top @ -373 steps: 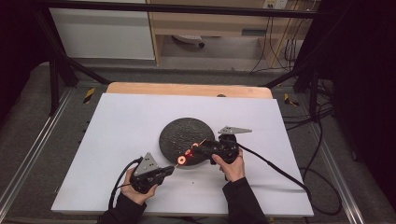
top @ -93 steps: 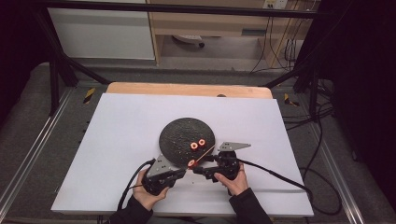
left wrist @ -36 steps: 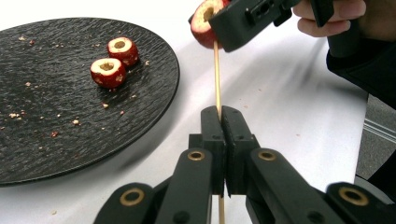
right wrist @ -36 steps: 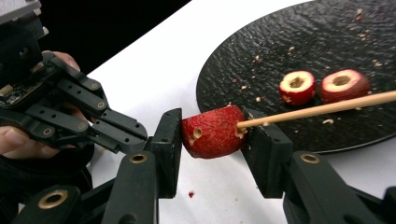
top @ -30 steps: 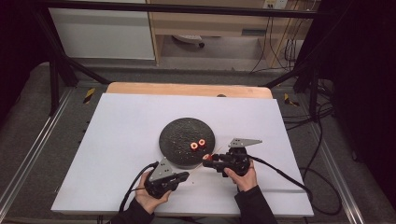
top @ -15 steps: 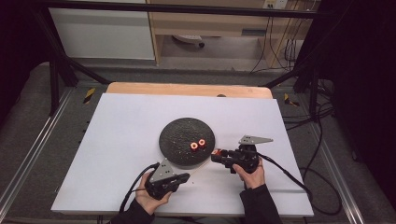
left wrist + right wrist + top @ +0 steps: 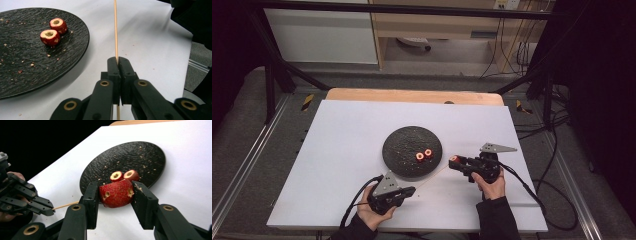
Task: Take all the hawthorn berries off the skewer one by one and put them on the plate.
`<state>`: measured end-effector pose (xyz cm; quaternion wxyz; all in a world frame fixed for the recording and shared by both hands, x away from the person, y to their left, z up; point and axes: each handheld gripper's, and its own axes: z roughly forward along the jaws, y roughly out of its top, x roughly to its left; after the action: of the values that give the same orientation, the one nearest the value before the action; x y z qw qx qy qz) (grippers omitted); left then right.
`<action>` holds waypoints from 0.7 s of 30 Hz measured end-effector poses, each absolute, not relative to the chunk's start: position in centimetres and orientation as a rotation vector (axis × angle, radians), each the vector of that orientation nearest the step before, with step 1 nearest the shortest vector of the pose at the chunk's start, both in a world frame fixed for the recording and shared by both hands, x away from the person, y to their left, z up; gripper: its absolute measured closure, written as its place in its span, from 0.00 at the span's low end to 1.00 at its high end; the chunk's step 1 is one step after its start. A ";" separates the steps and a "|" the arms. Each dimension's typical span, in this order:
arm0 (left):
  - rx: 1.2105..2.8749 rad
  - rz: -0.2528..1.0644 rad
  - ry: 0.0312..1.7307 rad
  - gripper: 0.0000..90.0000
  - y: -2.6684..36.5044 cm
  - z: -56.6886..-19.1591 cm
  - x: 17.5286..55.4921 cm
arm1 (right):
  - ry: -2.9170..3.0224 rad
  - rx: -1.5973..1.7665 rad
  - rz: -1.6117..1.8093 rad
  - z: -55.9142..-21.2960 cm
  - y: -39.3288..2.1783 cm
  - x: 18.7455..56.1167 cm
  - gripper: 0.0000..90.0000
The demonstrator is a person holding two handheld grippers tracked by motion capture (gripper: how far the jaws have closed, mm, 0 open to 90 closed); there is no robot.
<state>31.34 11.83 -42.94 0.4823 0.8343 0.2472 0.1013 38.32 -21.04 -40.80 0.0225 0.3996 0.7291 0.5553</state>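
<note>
A black round plate (image 7: pixel 404 145) carries two small red cored fruits (image 7: pixel 419 156) (image 7: pixel 428 152). My left gripper (image 7: pixel 411 190) rests on the white table in front of the plate. In the left gripper view it (image 7: pixel 117 60) is shut on a thin wooden skewer (image 7: pixel 115 30) that points away, past the plate (image 7: pixel 37 62) and its fruits (image 7: pixel 50 37). My right gripper (image 7: pixel 455 161) hovers just right of the plate. Its jaws (image 7: pixel 115 188) are shut on a larger red fruit piece (image 7: pixel 117 195) with small holes in it. The skewer tip (image 7: pixel 65 205) lies apart from that fruit.
The table is a white board (image 7: pixel 337 130) with a wooden strip (image 7: pixel 412 95) along its far edge. Crumbs are scattered over the plate (image 7: pixel 140 157). Cables (image 7: pixel 532 190) trail off the right side. Metal frame rails run along both sides.
My right gripper has carried the red fruit piece to the right, away from the skewer and the plate's front edge. The left gripper and skewer have stayed still.
</note>
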 end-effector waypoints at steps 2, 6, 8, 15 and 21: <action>2.034 0.249 0.602 0.98 11.8 -42.9 31.3 | 2.246 1.238 1.716 -40.7 -21.4 38.3 0.66; 2.035 0.254 0.602 0.98 12.0 -42.9 31.3 | 2.228 1.244 1.702 -40.6 -21.9 38.3 0.66; 2.030 0.256 0.608 0.98 12.2 -42.8 31.3 | 2.217 1.248 1.689 -40.5 -22.2 38.3 0.66; 1.996 0.271 0.652 0.98 13.6 -42.3 31.9 | 2.194 1.263 1.677 -40.5 -23.0 38.4 0.66; 1.960 0.291 0.702 0.98 15.3 -41.8 32.6 | 2.216 1.254 1.657 -40.6 -22.3 38.4 0.66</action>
<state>32.58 15.32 -41.82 0.4966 0.8093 0.2897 0.1203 38.44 -22.32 -40.62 0.0519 0.4121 0.7285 0.5447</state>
